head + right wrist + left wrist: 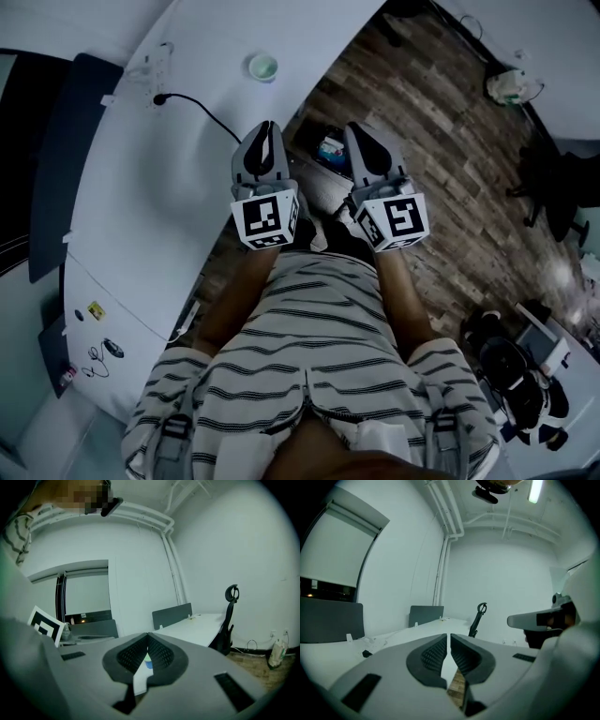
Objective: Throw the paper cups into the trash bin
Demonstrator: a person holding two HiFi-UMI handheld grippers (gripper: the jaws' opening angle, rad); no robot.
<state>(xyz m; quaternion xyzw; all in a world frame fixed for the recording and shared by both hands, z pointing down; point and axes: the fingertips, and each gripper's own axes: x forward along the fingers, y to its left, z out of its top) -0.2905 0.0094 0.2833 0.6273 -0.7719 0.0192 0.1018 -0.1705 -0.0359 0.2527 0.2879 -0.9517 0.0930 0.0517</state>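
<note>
**Paper cup (262, 67) on the table (178, 187), nothing gripped**

I hold my left claw (268, 126) and my right claw (355, 129) side by side in front of my striped shirt (309, 356). Both point away from me and nearly level. The left one hangs over the near edge of the white table, and the right one is over the wooden floor (450, 178) just beside that edge.

In the left gripper view my left claw (449, 635) is closed, its ribbed pads almost meeting, with only a thin slit and nothing in it. In the right gripper view my right claw (148, 634) is closed too, tips touching and empty. Below the tips, through the gap, a small blue-and-green cup (147, 660) shows on the table beyond.

From the head view the paper cup stands upright far across the table, well apart from both claws. To its left lies a power strip (155, 64), and a black cable (202, 111) runs from it toward my left claw.
</note>
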